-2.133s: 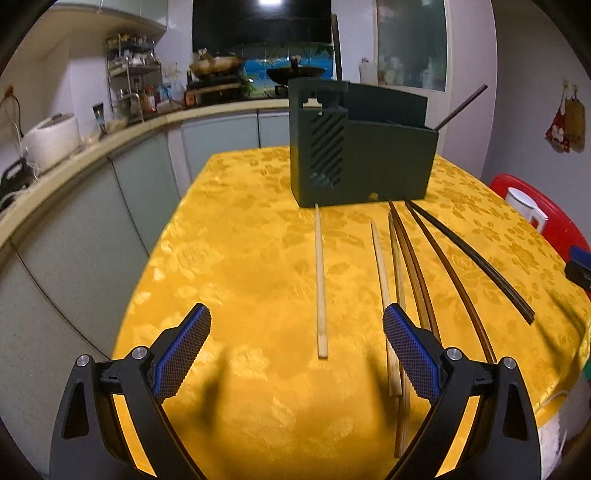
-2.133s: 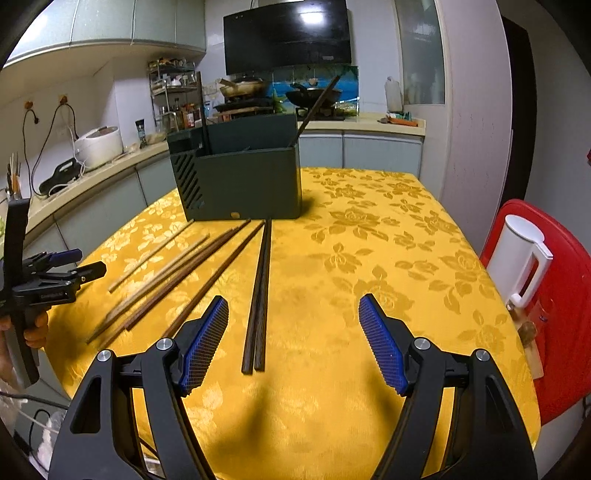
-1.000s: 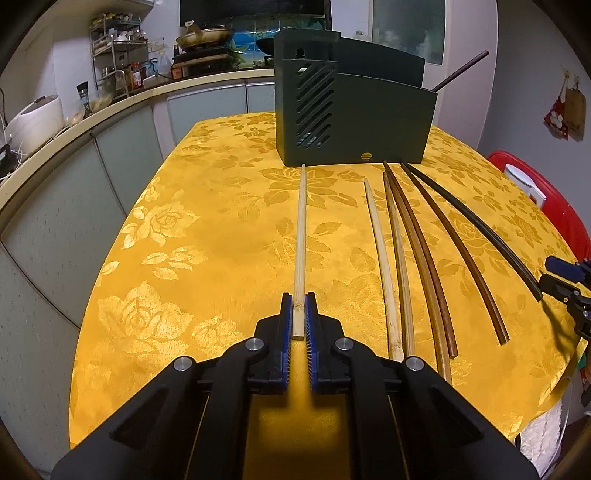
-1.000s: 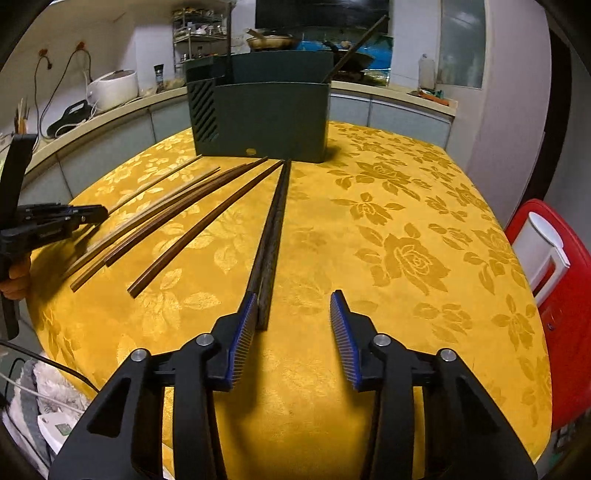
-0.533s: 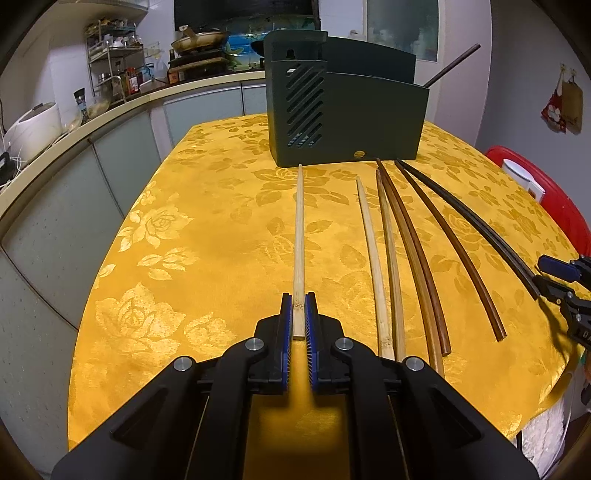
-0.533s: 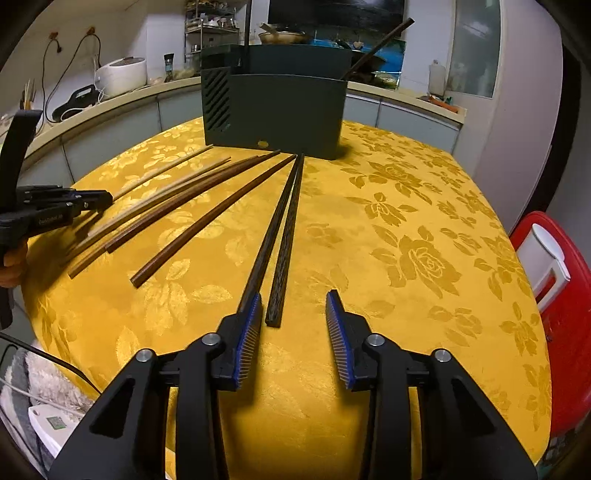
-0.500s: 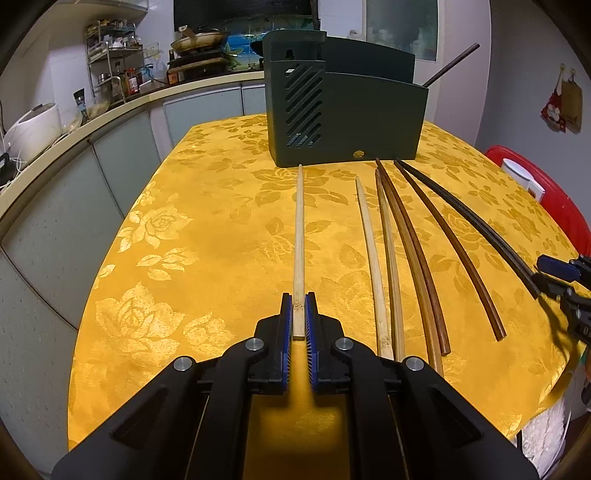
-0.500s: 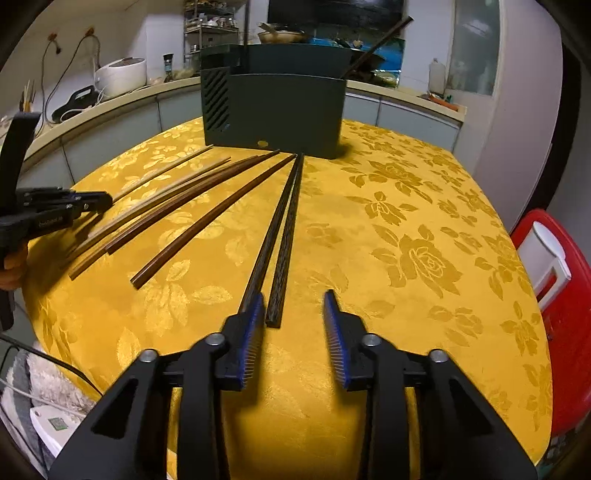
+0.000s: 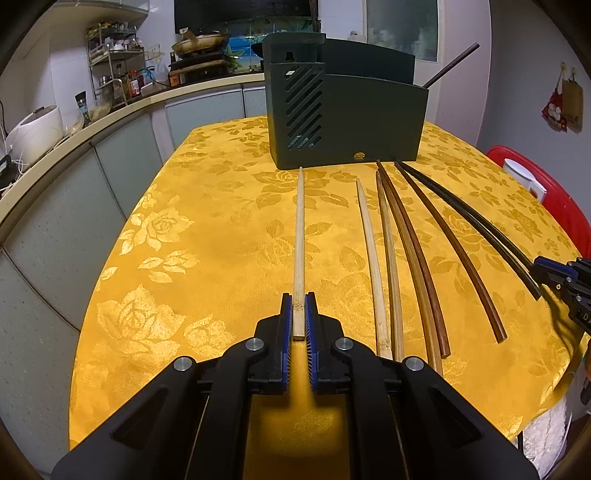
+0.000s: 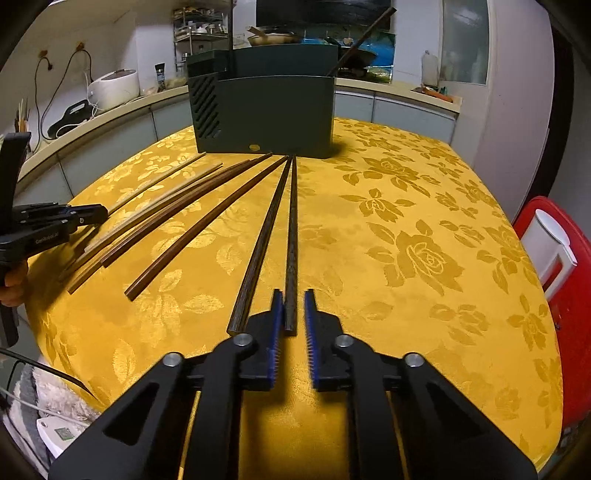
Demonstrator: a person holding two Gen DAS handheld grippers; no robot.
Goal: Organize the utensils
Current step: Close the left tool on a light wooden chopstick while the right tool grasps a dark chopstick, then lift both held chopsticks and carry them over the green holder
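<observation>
My left gripper (image 9: pixel 298 295) is shut on the near end of a pale bamboo chopstick (image 9: pixel 300 236) that lies on the yellow tablecloth (image 9: pixel 207 236) and points at the dark green utensil holder (image 9: pixel 347 122). My right gripper (image 10: pixel 293 291) is closing around the near end of a black chopstick (image 10: pixel 292 229). Its left pad touches the stick and a thin gap shows at the right pad. A second black chopstick (image 10: pixel 264 236) lies just left of that jaw. Brown and pale chopsticks (image 10: pixel 177 206) fan out between the two grippers. One dark stick (image 10: pixel 364 35) stands in the holder (image 10: pixel 266 114).
A red stool with a white kettle (image 10: pixel 554 247) stands off the table's right edge. A curved kitchen counter (image 9: pixel 92 125) with a rice cooker (image 10: pixel 112 88) runs along the left and back. A hand (image 10: pixel 14 284) holds the left gripper at the table's left edge.
The right jaws have narrowed from wide apart to close around the black chopstick's end. The left gripper has stayed shut on the pale chopstick, and neither hand has shifted.
</observation>
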